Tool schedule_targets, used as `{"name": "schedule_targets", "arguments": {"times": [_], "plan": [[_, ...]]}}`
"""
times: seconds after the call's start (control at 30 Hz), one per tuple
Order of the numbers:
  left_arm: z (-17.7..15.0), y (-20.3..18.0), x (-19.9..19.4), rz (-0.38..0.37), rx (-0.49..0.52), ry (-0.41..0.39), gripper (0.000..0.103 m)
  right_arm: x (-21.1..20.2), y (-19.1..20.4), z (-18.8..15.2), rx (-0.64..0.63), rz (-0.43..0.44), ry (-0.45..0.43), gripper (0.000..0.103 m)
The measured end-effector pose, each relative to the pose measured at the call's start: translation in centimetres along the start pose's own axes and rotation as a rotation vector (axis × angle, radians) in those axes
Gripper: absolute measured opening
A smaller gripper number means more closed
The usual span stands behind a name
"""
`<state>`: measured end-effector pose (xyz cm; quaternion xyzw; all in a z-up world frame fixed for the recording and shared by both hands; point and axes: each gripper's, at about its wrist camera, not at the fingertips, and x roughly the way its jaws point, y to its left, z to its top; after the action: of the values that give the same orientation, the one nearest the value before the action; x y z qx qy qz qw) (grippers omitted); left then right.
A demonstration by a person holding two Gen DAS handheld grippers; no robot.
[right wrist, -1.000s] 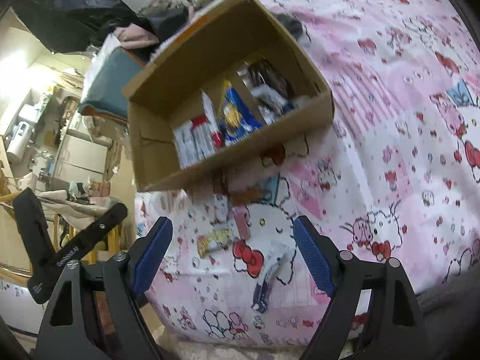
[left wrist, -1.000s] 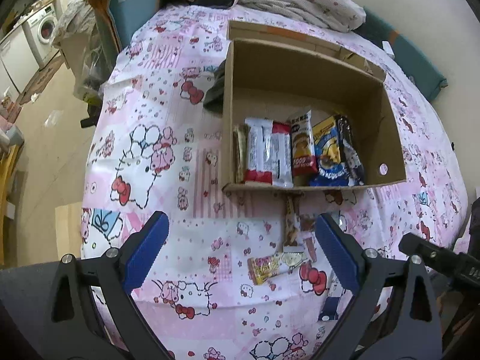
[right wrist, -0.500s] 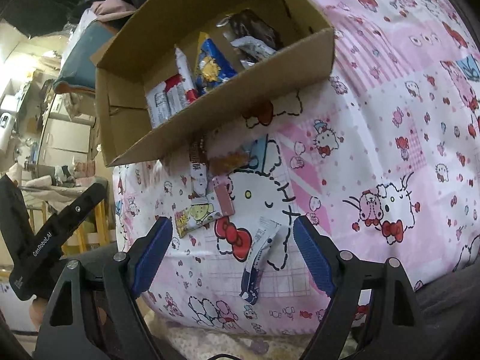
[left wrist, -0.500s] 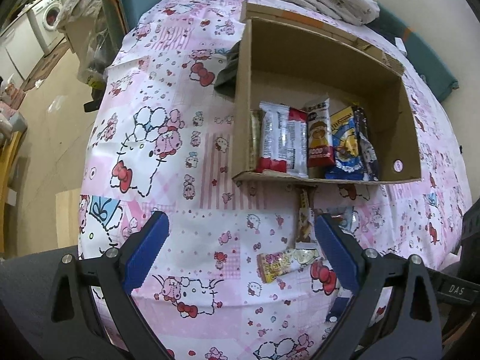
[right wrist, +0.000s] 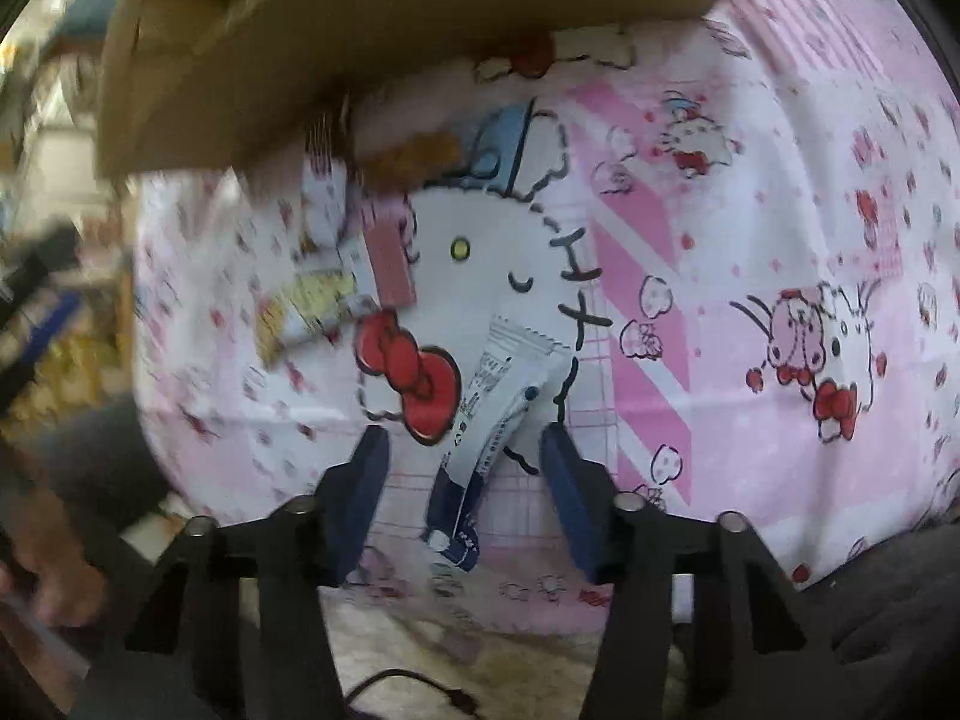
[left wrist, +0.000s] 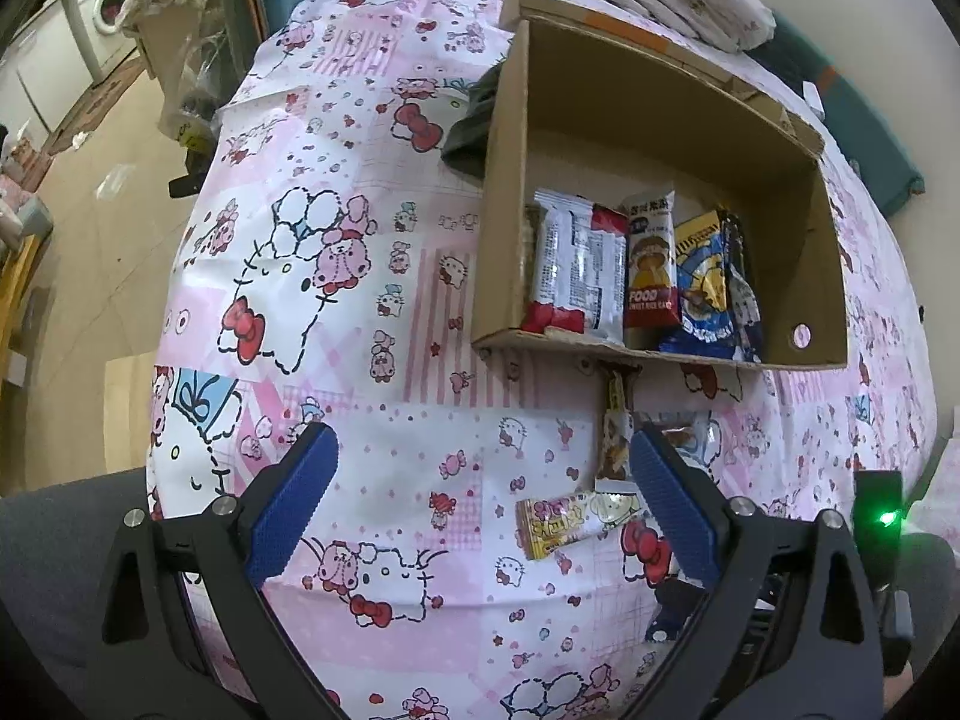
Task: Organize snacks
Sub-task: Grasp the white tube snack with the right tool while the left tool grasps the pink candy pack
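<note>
- Right gripper (right wrist: 462,450) is open, its fingers either side of a white-and-blue packet (right wrist: 489,414) lying on the sheet (right wrist: 750,210).
- Left gripper (left wrist: 480,468) is open over the sheet, holding nothing.
- Yellow packet (left wrist: 573,519) lies just beyond.
- Far: box (left wrist: 504,228) with snacks (left wrist: 651,267) standing along its near wall.

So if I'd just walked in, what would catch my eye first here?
Probably the pink cartoon-print bedsheet covering everything, and the open brown cardboard box on it with snack packets lined up along its near wall. Then the right claw, open, straddling a white-and-navy snack packet near the bed's edge, while the left claw hangs open beside a yellow candy wrapper.
</note>
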<state>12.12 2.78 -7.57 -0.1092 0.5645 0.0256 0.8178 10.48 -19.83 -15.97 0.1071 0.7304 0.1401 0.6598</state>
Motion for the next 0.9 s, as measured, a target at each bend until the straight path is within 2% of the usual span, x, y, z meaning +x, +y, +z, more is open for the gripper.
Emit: {"name": "schedule_targets", "arguments": {"times": [0.03, 0.07, 0.13, 0.2, 0.27, 0.4, 0.57, 0.7, 0.73, 0.8, 0.83, 0.9], "plan": [[0.0, -0.2, 0.0, 0.001, 0.008, 0.001, 0.096, 0.1, 0.4, 0.0, -0.025, -0.029, -0.006, 0.024], [-0.1, -0.3, 0.1, 0.002, 0.012, 0.002, 0.096, 0.1, 0.6, 0.0, -0.041, -0.047, -0.010, 0.018], [-0.2, -0.5, 0.3, 0.004, 0.023, 0.011, 0.096, 0.1, 0.8, -0.3, -0.064, -0.053, -0.024, 0.017], [-0.4, -0.6, 0.6, 0.003, 0.038, 0.026, 0.096, -0.9, 1.0, -0.4, -0.072, -0.022, -0.066, 0.017], [-0.7, -1.0, 1.1, 0.001, 0.062, 0.050, 0.096, -3.2, 0.5, -0.3, -0.052, 0.056, -0.160, 0.017], [-1.6, -2.5, 3.0, -0.015, 0.160, 0.133, 0.096, -6.9, -1.7, 0.2, 0.055, 0.150, -0.317, 0.017], [-2.9, -5.5, 6.3, -0.043, 0.309, 0.233, 0.096, -8.0, -4.5, 0.4, 0.175, 0.210, -0.357, 0.017], [-3.4, -7.5, 7.8, -0.049, 0.403, 0.250, 0.092, -8.3, -5.2, 0.7, 0.196, 0.237, -0.365, 0.017], [-3.6, -8.0, 8.1, -0.049, 0.433, 0.247, 0.090, -8.4, -4.8, 0.6, 0.196, 0.238, -0.367, 0.017], [-3.9, -8.7, 8.5, -0.055, 0.469, 0.258, 0.079, -8.0, -4.7, 0.8, 0.200, 0.243, -0.364, 0.017], [-4.1, -9.0, 8.7, -0.057, 0.478, 0.269, 0.067, -7.9, -4.6, 0.8, 0.203, 0.245, -0.362, 0.017], [-4.3, -9.2, 9.0, -0.072, 0.482, 0.283, 0.052, -8.0, -4.9, 0.8, 0.209, 0.253, -0.356, 0.017]]}}
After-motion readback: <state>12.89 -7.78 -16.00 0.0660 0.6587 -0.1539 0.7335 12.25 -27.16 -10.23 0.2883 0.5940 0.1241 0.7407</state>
